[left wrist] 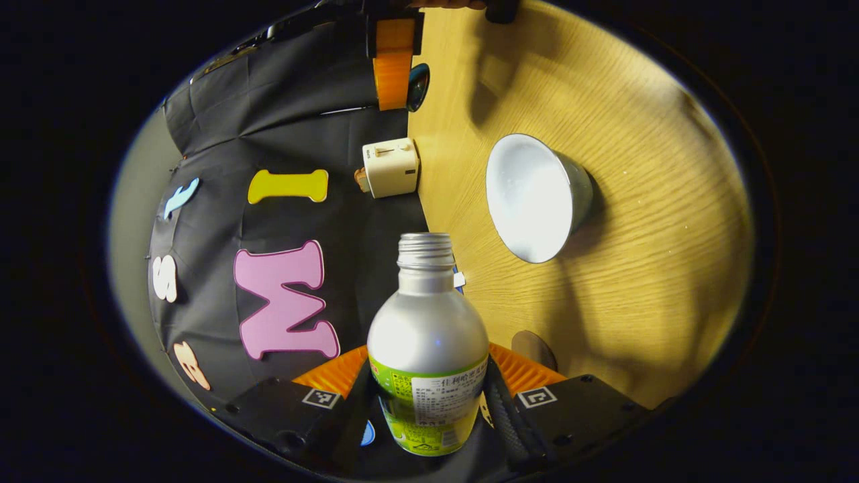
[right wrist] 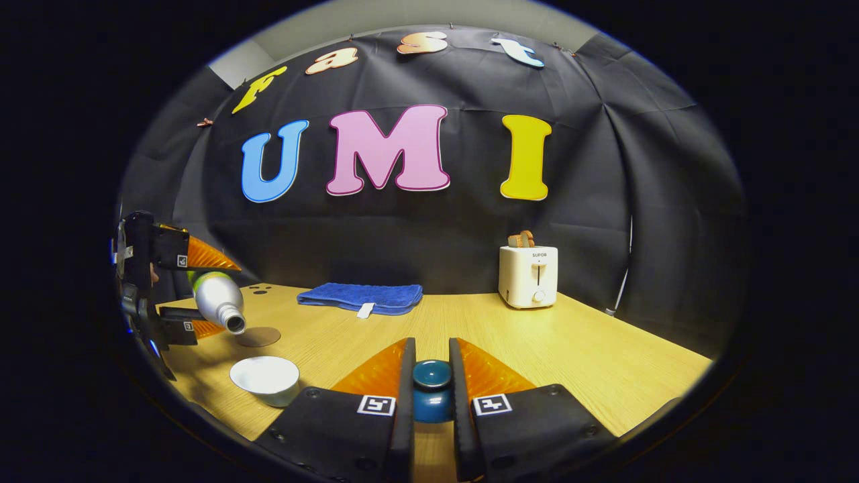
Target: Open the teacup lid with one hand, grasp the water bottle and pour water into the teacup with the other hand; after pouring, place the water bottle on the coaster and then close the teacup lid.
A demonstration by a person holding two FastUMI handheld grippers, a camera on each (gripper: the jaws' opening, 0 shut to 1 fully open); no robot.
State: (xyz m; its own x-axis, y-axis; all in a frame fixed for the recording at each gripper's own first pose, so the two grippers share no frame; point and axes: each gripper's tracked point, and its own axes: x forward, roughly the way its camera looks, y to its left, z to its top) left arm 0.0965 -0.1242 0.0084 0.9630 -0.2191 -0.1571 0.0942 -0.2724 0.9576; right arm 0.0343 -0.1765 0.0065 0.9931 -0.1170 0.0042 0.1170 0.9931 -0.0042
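Left gripper point(left wrist: 429, 402) clamped on my uncapped silver metal water bottle point(left wrist: 427, 335), tipped sideways.
White ceramic teacup point(right wrist: 266, 380) sits lower left; right gripper point(right wrist: 431, 376) pinches its dark teal lid point(right wrist: 431, 386), bottom centre.

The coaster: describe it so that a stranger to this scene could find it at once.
Start at the wooden table and go to its left end, where the left gripper holds a tilted bottle. Just past the white teacup, under the bottle's mouth, lies the coaster. It is the one flat brown disc there, unlike the folded blue towel behind it.
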